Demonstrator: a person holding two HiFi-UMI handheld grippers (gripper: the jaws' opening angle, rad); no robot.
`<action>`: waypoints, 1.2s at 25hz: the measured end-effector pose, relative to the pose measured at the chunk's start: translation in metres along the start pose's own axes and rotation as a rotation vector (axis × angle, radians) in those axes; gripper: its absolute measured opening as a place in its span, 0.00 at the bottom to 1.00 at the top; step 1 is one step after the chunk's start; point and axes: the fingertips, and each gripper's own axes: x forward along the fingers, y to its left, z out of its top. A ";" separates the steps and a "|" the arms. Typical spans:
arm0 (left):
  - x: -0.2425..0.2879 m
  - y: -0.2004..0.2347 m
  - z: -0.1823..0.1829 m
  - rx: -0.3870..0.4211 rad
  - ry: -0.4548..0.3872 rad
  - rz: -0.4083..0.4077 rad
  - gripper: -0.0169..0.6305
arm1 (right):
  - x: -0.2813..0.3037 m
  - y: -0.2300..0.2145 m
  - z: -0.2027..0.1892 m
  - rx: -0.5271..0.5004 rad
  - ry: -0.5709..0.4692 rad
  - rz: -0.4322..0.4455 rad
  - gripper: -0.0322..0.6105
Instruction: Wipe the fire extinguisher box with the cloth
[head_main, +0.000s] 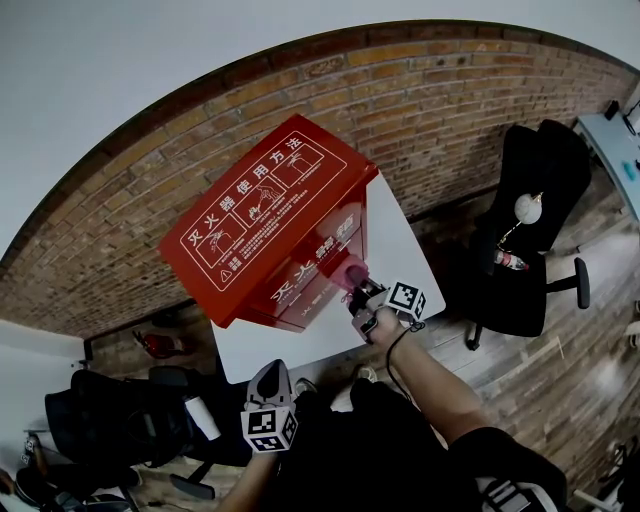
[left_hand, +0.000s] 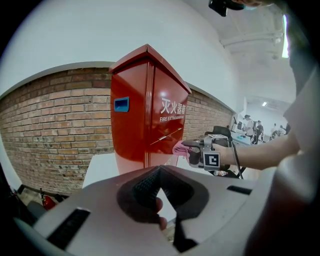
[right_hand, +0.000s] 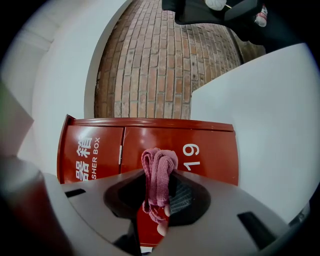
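Occluded zones
The body of the right gripper (right_hand: 161, 194) hides the lower front of the fire extinguisher box (right_hand: 210, 150) and 1 end of the cloth (right_hand: 159, 172).

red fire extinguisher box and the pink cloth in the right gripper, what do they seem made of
The red fire extinguisher box looks like painted sheet metal with a glossy finish: crisp folded edges, thin door seams and soft reflections. The pink cloth looks like a soft, matte, ribbed knit or weave: fine ribs and limp folds. The fibre cannot be told.
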 end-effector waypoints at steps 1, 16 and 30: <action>-0.001 0.000 0.000 -0.001 0.000 0.000 0.07 | -0.001 0.003 0.000 0.000 0.001 0.005 0.22; -0.007 0.000 -0.006 -0.007 -0.003 -0.001 0.07 | -0.005 0.062 -0.002 -0.019 -0.003 0.106 0.22; -0.010 0.004 -0.004 0.003 -0.007 0.001 0.07 | -0.007 0.101 -0.005 -0.032 0.005 0.149 0.22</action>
